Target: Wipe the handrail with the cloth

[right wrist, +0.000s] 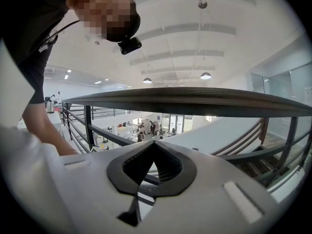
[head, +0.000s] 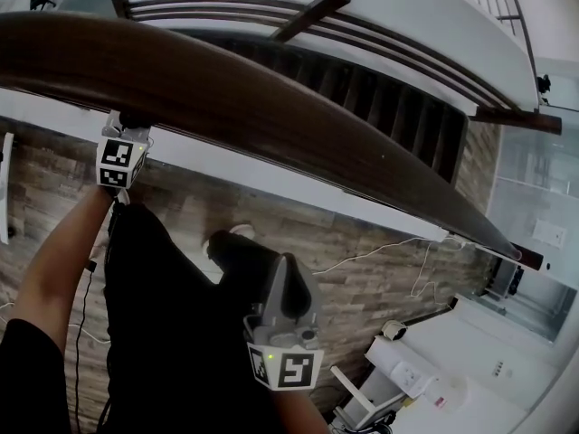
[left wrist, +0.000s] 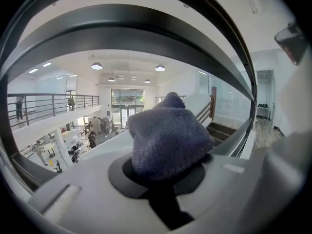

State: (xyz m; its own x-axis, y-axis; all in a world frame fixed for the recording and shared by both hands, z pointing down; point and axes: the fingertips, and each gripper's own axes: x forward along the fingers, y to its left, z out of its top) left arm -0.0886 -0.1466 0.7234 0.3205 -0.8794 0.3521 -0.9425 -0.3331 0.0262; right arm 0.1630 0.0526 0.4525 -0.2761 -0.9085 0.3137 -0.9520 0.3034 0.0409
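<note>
Flooring [head: 380, 269] was seen below the handrail [head: 271, 107]. The cloth [left wrist: 165, 135], judged soft, was clamped bunched in the left gripper [left wrist: 165, 177]; the right gripper [right wrist: 155, 145] was closed, empty.

Handrail [right wrist: 195, 101] overhead, railing bars [right wrist: 90, 121] ahead

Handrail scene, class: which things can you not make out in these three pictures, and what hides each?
- Head view: the handrail covers the left gripper's tips and the cloth.
- Left gripper view: the cloth blocks the spot ahead, so contact with the handrail cannot be told.
- Head view: the handrail's left end is cut off by the picture edge.
- Left gripper view: the people below are too small.
</note>
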